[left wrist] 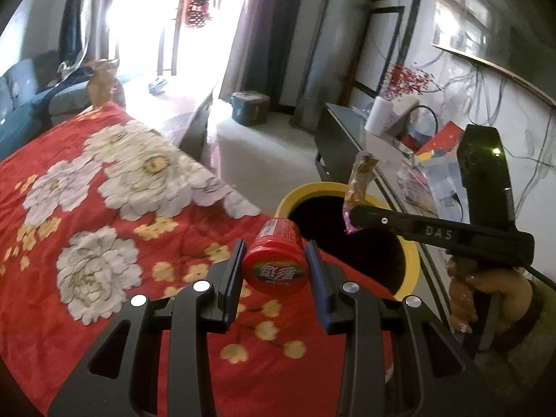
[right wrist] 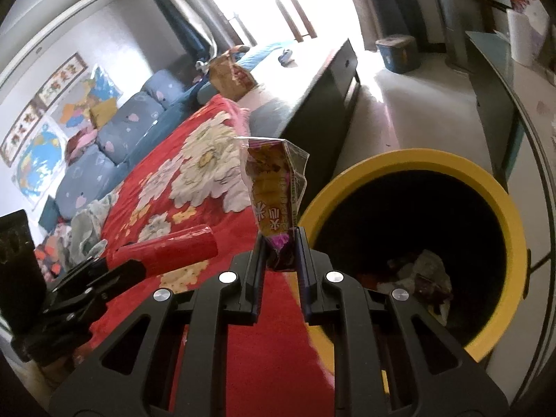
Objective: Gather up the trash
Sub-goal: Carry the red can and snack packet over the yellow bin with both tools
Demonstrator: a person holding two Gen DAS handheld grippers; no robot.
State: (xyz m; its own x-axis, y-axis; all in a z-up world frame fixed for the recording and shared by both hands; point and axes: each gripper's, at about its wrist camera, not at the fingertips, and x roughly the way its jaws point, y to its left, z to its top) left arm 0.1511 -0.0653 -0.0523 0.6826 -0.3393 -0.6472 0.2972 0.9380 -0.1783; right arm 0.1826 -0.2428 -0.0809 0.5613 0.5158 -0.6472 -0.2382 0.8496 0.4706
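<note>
Wrapper (right wrist: pixel 274 187): light, crinkly, pinched at its base by right gripper (right wrist: pixel 280 253). Left gripper (left wrist: pixel 274 260) clamps rigid red can (left wrist: pixel 276 260); bin (right wrist: pixel 500 205) at 2 o'clock.

Below my fingers spreads the bed (left wrist: pixel 104 243), covered by a red blanket (right wrist: pixel 194 187) printed with big white flowers and small yellow blossoms. Along its far side blue floral cushions (right wrist: pixel 121 132) sit in a row, with crumpled clothes (right wrist: pixel 87 226) near them (too bunched to sort out). Beside the bed, on the pale floor (left wrist: pixel 264 153), stands a yellow-rimmed bin (right wrist: pixel 504 208); farther off sits a blue lidded box (right wrist: pixel 396 52).
</note>
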